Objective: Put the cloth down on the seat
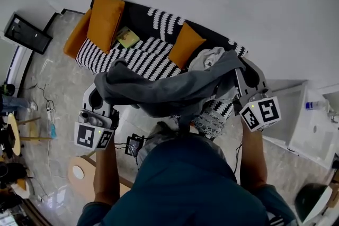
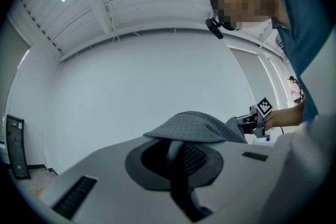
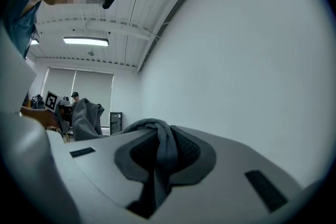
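A dark grey cloth (image 1: pixel 169 90) hangs stretched between my two grippers, above the front edge of the black-and-white striped sofa seat (image 1: pixel 143 55). My left gripper (image 1: pixel 110 81) is shut on the cloth's left end; in the left gripper view a fold of cloth (image 2: pixel 191 127) bulges out over the closed jaws (image 2: pixel 178 153). My right gripper (image 1: pixel 239 70) is shut on the right end, where a twisted bunch of cloth (image 3: pixel 157 136) runs down between its jaws (image 3: pixel 157 155). Both fingertip pairs are hidden under fabric in the head view.
Two orange cushions (image 1: pixel 104 18) (image 1: pixel 185 42) lean on the sofa back, with a green flat item (image 1: pixel 127 37) between them. A pale grey garment (image 1: pixel 207 58) lies at the seat's right end. A white cabinet (image 1: pixel 312 129) stands at right, a wooden stool (image 1: pixel 79 172) at lower left.
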{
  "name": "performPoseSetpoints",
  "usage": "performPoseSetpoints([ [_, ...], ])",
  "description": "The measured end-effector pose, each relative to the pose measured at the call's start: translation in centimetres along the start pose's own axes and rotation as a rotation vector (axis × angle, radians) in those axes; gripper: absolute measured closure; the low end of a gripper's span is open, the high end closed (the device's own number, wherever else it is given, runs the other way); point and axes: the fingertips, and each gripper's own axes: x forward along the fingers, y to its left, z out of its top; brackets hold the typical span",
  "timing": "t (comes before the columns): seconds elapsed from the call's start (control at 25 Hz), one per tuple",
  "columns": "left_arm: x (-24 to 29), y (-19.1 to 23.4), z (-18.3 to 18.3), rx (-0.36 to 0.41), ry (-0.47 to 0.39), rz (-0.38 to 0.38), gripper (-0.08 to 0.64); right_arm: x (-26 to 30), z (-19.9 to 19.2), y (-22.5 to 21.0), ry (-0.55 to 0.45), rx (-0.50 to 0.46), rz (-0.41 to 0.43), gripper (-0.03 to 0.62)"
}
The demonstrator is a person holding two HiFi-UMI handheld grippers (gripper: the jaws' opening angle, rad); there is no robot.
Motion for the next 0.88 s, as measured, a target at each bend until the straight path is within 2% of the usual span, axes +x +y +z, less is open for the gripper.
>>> performPoseSetpoints([
  [0.44, 5.9, 4.4, -2.6, -0.041, 0.004, -0.026, 0.546, 5.7, -0.9, -2.5, 0.033, 0.0, -0.037, 0.551],
  [0.6, 9.1, 6.7, -3.2, -0.048, 0.005, -0.06, 0.546, 8.4, -0.6, -3.5, 0.036, -0.003, -0.064, 0.551],
  [0.88, 15.7, 11.2, -5.2, -0.073, 0.016, -0.147, 0.546, 13.3, -0.8, -5.7, 0.047, 0.006, -0.158, 0.551],
])
